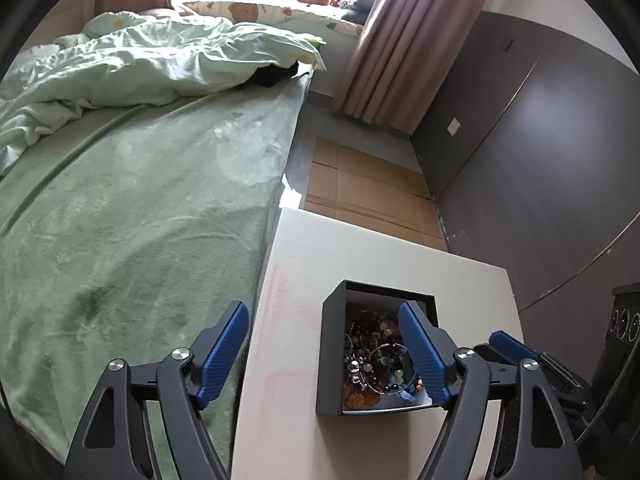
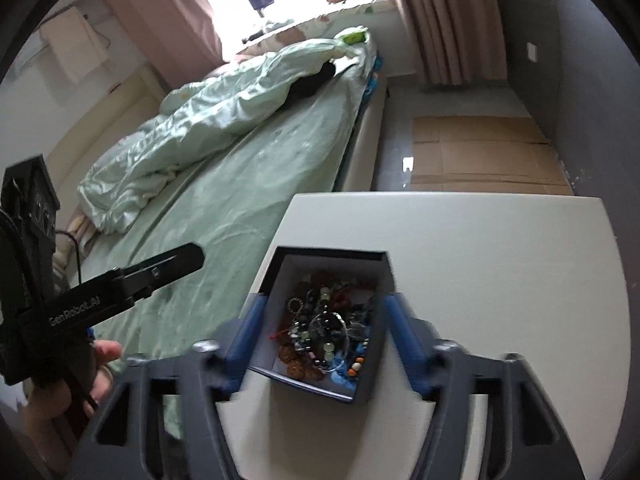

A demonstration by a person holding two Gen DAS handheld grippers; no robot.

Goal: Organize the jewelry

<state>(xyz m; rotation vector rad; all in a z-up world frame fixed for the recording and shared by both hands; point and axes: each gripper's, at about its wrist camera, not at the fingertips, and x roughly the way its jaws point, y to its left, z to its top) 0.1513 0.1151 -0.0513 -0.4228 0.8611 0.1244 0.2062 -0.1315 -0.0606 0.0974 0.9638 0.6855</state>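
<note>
A black open box (image 1: 332, 344) with a white inside stands on a small white table (image 1: 288, 360) and holds a heap of beaded bracelets and jewelry (image 1: 376, 364). My left gripper (image 1: 322, 320) is open, its right finger over the box and its left finger over the bed edge. In the right wrist view my right gripper (image 2: 322, 312) is open and straddles the box (image 2: 374, 360) from above, one finger on each side; the jewelry (image 2: 324, 332) lies between them. The left gripper's body (image 2: 120, 284) shows at the left, held by a hand.
A bed with a green blanket (image 1: 132, 216) and a crumpled duvet (image 1: 152, 56) lies left of the table. Flattened cardboard (image 1: 372, 188) lies on the floor beyond. A dark wall (image 1: 540, 152) and pink curtain (image 1: 400, 44) stand to the right.
</note>
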